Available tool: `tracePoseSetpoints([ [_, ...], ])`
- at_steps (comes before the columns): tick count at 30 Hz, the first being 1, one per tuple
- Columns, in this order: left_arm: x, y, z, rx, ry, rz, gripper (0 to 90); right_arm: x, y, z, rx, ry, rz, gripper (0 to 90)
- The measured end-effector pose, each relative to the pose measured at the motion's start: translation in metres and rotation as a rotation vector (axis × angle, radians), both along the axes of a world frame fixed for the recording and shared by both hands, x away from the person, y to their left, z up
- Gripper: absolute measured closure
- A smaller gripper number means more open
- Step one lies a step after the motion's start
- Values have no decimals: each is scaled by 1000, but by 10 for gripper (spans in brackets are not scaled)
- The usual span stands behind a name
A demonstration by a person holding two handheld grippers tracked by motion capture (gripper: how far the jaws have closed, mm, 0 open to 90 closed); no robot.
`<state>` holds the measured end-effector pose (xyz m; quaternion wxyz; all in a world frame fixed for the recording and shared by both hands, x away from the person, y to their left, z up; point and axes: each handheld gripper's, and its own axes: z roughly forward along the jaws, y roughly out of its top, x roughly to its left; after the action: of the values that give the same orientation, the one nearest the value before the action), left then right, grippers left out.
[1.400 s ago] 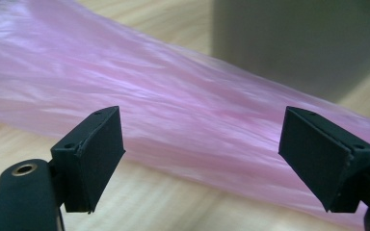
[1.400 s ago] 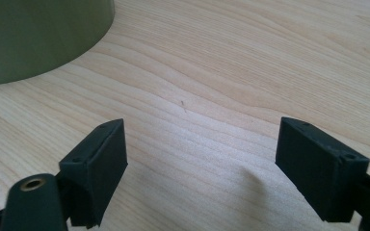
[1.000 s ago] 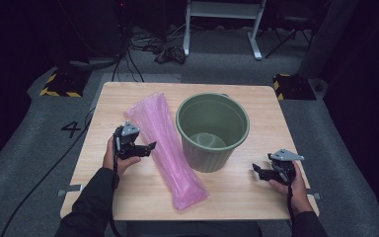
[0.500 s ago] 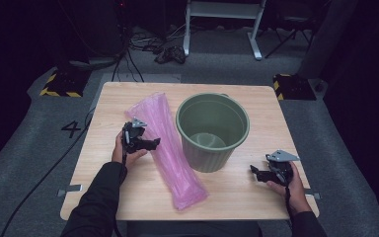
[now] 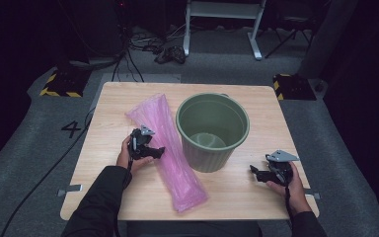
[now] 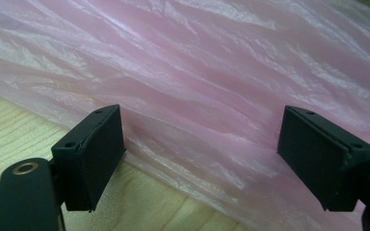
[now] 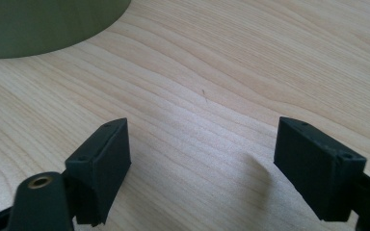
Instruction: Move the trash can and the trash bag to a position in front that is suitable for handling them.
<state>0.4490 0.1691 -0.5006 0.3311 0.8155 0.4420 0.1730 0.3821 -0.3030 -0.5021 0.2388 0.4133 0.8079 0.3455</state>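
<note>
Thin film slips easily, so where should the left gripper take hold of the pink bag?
Probably the pink bag along its near long edge, coming in from the table side: it lies flat, and the left gripper already stands open there.

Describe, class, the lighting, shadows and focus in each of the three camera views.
High view: the table is brightly lit, the room around it nearly black, the image slightly soft. Left gripper view: the pink bag shows soft sheen on its creases, and the near pads look sharp. Right gripper view: even light on wood grain, a faint shadow beside the right pad, the green bucket slightly blurred.
</note>
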Motion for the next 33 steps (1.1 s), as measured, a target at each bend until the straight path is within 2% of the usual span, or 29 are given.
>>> tracePoseSetpoints([
  [3, 0, -1, 0, -1, -3, 11, 158, 0, 0, 0, -1, 0, -1, 203],
  [5, -2, -2, -3, -16, -27, 30, 159, 0, 0, 0, 0, 1, -2, 202],
  [15, -6, -3, -3, -16, -27, 72, 160, 1, -1, 0, 10, 15, -1, 203],
  [24, -7, -1, -2, -10, -25, 47, 164, 1, -2, 0, 22, 28, -1, 204],
  [25, -8, -1, -2, -16, -31, 32, 184, 2, -2, 0, 23, 29, -1, 204],
  [29, -11, 0, -1, -32, -56, 7, 431, 2, -2, 0, 22, 28, 0, 204],
  [33, -15, -1, -1, -44, -64, -19, 617, 1, -2, 0, 19, 26, 0, 204],
])
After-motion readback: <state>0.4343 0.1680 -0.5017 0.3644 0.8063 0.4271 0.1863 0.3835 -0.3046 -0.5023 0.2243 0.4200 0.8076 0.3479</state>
